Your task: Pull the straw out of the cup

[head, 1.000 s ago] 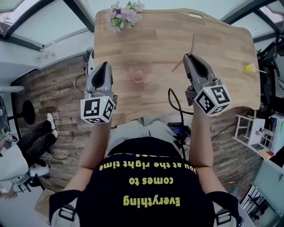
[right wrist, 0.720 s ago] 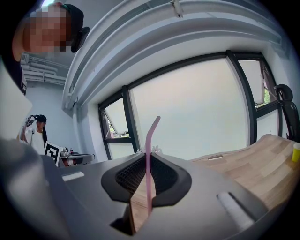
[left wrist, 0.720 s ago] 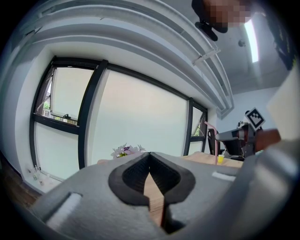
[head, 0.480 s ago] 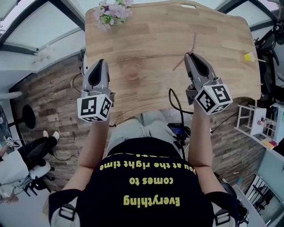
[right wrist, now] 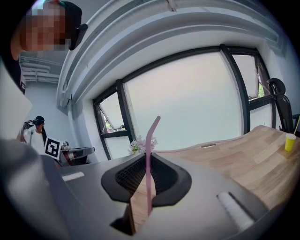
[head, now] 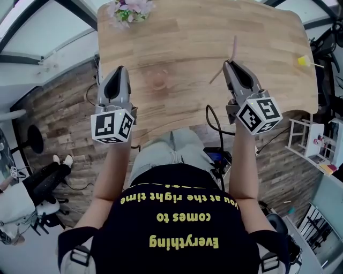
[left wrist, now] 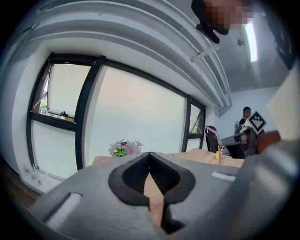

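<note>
Flower bunch point(head: 128, 9) at far corner of wooden table point(head: 187, 37)

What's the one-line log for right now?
right tool: shut on straw | straw: out of cup | left tool: shut, empty | cup: on table

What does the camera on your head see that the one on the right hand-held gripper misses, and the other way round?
Only the head view shows the clear cup, the left hand-held gripper and the wearer's black shirt. Only the right gripper view shows the tall windows and a person far off at the left. Both show the pink straw clamped in the right hand-held gripper, the flowers, the yellow cup and the wooden table.
</note>
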`<action>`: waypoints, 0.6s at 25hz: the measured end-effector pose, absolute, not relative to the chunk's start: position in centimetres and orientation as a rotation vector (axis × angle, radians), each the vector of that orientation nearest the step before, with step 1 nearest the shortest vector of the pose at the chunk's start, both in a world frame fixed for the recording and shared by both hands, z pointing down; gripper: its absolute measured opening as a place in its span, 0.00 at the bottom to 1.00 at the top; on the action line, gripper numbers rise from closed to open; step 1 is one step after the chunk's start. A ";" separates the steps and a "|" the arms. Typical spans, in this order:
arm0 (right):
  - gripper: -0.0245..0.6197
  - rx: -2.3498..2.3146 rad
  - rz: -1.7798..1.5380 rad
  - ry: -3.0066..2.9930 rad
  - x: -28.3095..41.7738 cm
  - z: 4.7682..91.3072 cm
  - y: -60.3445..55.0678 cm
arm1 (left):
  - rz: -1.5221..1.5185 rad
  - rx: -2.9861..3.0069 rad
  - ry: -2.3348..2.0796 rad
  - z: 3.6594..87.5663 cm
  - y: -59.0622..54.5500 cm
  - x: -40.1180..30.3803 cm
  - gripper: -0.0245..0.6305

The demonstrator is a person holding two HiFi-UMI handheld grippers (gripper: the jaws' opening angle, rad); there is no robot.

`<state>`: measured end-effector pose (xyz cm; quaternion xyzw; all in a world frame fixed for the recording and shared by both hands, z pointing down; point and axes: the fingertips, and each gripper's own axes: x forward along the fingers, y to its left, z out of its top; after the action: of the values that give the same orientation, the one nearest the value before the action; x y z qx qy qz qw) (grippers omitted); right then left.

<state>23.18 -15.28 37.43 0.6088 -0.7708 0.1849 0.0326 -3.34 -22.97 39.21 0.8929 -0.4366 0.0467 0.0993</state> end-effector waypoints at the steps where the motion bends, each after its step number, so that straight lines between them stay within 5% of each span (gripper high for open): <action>1: 0.10 1.870 0.579 -2.368 23.2 37.8 -15.2 | 0.142 2.639 -1.289 39.4 -23.0 -3.3 0.04; 15: 0.10 1.801 0.706 -2.341 22.4 42.0 -15.1 | 0.178 2.618 -1.281 41.3 -23.2 -3.1 0.04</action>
<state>22.35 -15.13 41.95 0.5922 -0.7699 0.2321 0.0525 -3.05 -23.18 41.34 0.8911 -0.4359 0.0607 0.1104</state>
